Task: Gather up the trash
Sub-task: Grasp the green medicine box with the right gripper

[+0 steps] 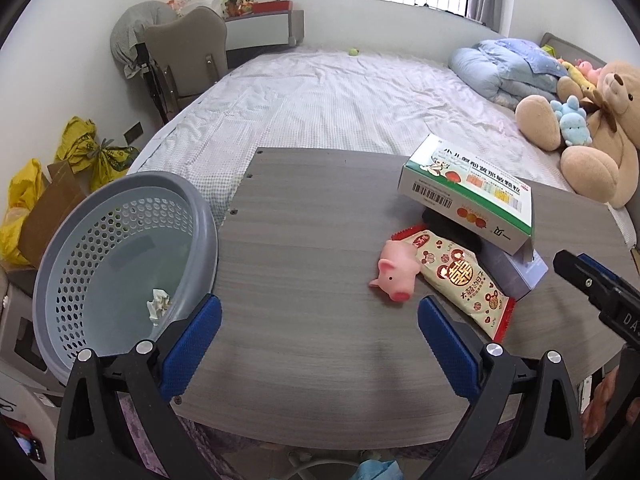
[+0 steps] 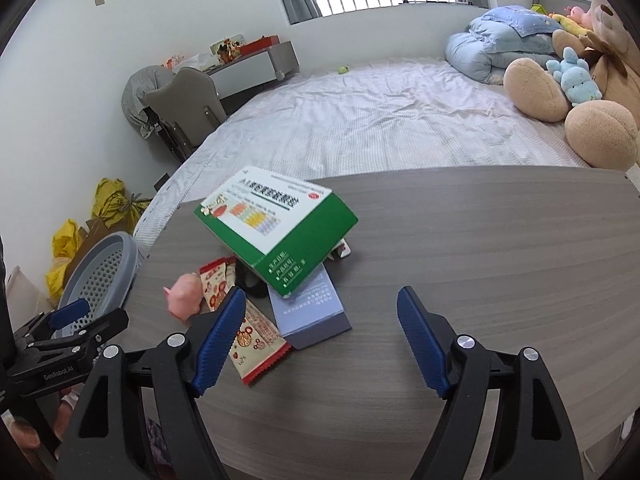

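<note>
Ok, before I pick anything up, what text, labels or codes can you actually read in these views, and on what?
"GenRobot.AI" on the left tool body, in the right wrist view.
"DA", cut off by the frame edge, on the right tool body, in the left wrist view.
"囍" in a red circle on the snack packet.
Green-and-white box: a barcode and large Chinese print, too distorted to read reliably.
Lilac box: print too small.
</note>
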Tool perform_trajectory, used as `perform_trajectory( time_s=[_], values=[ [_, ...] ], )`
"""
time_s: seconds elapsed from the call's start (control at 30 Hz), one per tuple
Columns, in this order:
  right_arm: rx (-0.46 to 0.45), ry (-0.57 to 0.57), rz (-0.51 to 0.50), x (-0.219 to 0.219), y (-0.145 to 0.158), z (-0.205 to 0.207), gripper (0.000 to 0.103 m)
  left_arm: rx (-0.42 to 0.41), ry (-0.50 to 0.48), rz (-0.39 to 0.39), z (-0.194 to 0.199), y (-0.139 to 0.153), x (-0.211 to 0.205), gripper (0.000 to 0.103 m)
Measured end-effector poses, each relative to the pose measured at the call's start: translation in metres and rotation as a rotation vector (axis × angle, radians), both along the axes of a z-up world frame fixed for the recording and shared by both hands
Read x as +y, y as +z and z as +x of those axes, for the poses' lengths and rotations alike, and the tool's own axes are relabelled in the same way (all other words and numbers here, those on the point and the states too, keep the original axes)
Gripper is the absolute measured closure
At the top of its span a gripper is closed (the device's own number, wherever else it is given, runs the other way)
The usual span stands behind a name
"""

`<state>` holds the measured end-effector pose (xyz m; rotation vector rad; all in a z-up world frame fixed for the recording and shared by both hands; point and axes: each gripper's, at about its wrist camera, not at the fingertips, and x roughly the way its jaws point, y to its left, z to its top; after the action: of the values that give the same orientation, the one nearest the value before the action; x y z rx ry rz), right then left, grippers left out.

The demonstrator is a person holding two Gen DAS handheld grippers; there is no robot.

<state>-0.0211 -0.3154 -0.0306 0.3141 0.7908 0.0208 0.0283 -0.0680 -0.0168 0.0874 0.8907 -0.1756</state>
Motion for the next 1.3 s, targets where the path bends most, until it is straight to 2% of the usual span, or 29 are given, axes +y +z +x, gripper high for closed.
perform_trajectory(
  time_s=[0.2, 0.37, 0.63, 0.8, 0.93, 1.07, 1.2, 1.3],
  values=[
    [0.015, 0.008, 0.012, 0.000, -0.009, 0.004, 0.028, 0.014, -0.001, 0.011, 0.002, -0.006, -0.003, 0.006],
    [-0.019, 0.059, -0.045, 0.000, 0.008, 0.023, 0.028, 0.018, -0.002, 0.012, 0.004, -0.007, -0.004, 0.006],
    [-0.019, 0.262, -0.173, 0.016, 0.030, 0.071, 0.021, 0.013, 0.017, 0.010, 0.007, -0.007, -0.001, 0.006],
    [0.044, 0.401, -0.219, 0.032, 0.032, 0.101, 0.016, 0.017, 0.033, -0.001, 0.011, -0.005, 0.003, 0.006],
    [0.112, 0.459, -0.251, 0.040, 0.026, 0.121, 0.016, 0.014, 0.043, -0.005, 0.014, -0.003, 0.006, 0.006],
    [0.140, 0.532, -0.247, 0.047, 0.026, 0.132, 0.016, 0.014, 0.057, -0.009, 0.018, -0.001, 0.010, 0.006],
    [0.165, 0.584, -0.328, 0.061, 0.021, 0.142, 0.016, 0.012, 0.065, -0.016, 0.021, -0.001, 0.012, 0.006],
    [0.198, 0.606, -0.332, 0.065, 0.014, 0.149, 0.016, 0.006, 0.066, -0.015, 0.021, 0.000, 0.012, 0.006]
  ],
)
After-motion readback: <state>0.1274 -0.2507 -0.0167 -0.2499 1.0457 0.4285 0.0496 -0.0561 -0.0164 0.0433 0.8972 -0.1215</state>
